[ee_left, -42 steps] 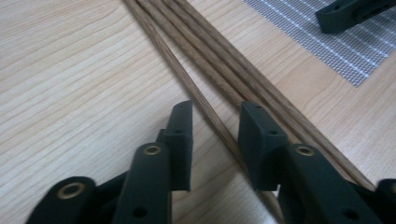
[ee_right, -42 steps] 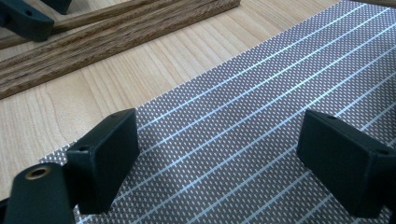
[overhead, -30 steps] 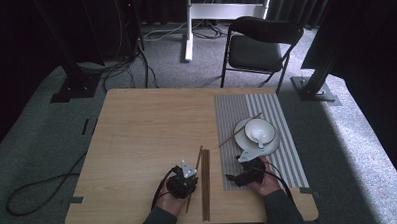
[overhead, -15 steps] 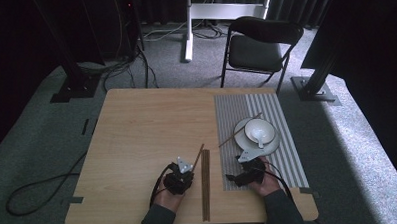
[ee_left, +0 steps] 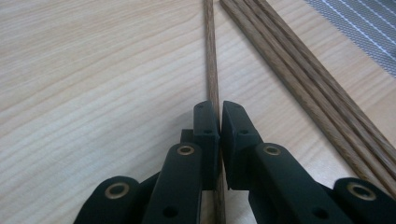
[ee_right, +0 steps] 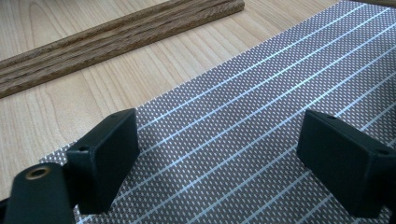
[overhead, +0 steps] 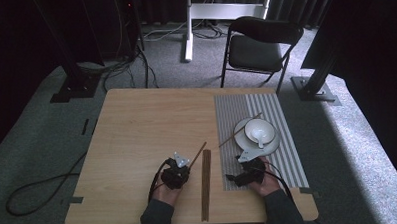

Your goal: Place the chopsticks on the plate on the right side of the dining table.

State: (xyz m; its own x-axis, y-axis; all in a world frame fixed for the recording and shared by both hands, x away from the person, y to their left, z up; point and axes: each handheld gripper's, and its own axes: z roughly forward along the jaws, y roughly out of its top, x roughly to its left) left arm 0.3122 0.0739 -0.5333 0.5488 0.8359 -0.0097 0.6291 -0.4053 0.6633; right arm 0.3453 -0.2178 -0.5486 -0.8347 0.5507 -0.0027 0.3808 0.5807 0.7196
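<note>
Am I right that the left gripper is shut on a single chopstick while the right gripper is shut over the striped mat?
Not quite: the right gripper is open, jaws wide apart over the striped mat, as the right gripper view shows. The left gripper is indeed shut on a single chopstick.

jaws clamped on chopstick [ee_left: 212, 70], wooden sticks [ee_left: 303, 79] beside

My high view was dim, its edges nearly black. The desk [overhead: 137, 144] was evenly lit, without glare. Close-ups of my jaws looked slightly soft.

table left half [overhead: 132, 129]: free | chopstick bundle [overhead: 206, 184]: blocks middle | bowl [overhead: 260, 132]: blocks mat
</note>
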